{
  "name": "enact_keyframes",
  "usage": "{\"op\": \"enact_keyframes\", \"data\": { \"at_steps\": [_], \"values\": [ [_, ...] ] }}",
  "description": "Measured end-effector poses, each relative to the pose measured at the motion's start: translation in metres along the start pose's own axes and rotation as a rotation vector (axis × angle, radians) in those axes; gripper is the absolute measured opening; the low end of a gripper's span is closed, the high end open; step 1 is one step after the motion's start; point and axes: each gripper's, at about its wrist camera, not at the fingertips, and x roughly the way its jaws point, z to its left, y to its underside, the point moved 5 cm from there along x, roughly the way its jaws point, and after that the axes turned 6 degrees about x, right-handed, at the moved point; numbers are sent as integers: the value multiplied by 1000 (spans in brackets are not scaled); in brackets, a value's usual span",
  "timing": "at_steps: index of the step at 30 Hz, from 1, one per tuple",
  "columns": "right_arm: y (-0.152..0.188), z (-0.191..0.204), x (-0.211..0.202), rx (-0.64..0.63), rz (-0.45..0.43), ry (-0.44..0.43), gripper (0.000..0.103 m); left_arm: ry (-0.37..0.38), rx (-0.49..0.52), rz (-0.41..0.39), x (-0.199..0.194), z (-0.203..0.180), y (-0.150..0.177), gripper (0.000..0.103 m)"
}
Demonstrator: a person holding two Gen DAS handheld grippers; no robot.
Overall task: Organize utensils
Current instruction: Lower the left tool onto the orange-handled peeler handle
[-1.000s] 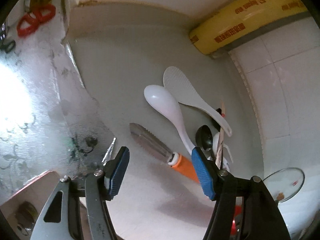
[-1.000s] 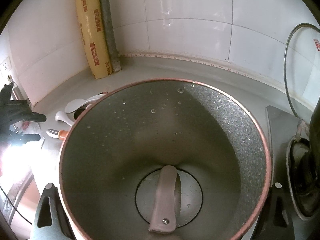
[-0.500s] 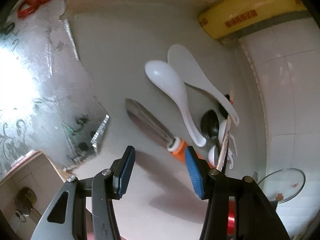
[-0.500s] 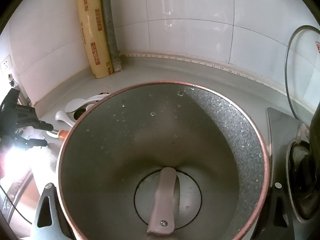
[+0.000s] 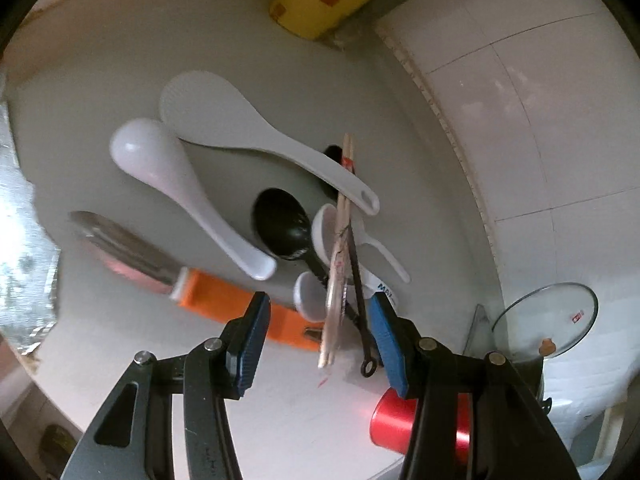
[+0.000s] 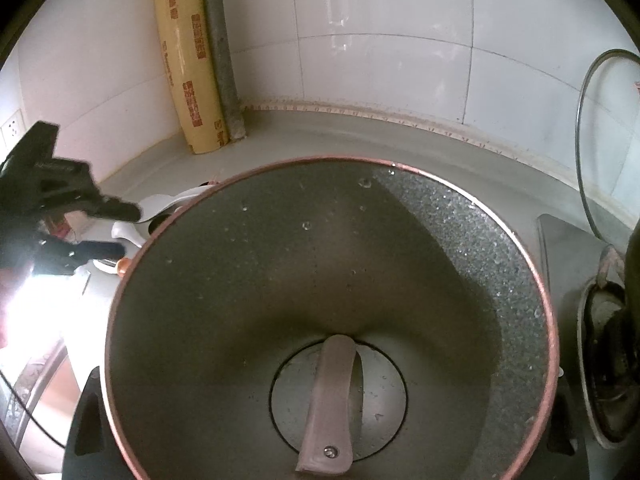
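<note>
So in the last second the left gripper (image 5: 316, 336) has dropped in close over the utensil pile, jaws spread wide and holding nothing, now straddling the chopsticks (image 5: 339, 256) and the orange-handled knife (image 5: 224, 300) at about 6 o'clock of the heap. Looks like it's lining up a first pick, my guess the chopsticks. The right gripper hasn't budged, but the pot (image 6: 328, 320) hides its fingers, so can't tell what they're doing.

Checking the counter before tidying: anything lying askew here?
Yes: the utensils lie heaped crosswise. The chopsticks rest tilted over the black spoon and the white rice paddle handle, with nothing lined up.
</note>
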Motion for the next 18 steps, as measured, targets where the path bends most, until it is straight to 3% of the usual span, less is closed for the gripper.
{"op": "enact_keyframes", "data": {
  "at_steps": [3, 8, 16, 18],
  "values": [
    [0, 0, 0, 1, 0, 0, 97, 12, 23, 23, 8, -3, -2, 52],
    [1, 1, -1, 2, 0, -2, 97, -60, 65, 66, 16, -7, 6, 52],
    [2, 0, 1, 8, 5, 0, 97, -120, 63, 54, -4, 9, 15, 52],
    [2, 0, 1, 10, 5, 0, 97, -185, 44, 26, -16, 21, 17, 52]
  ]
}}
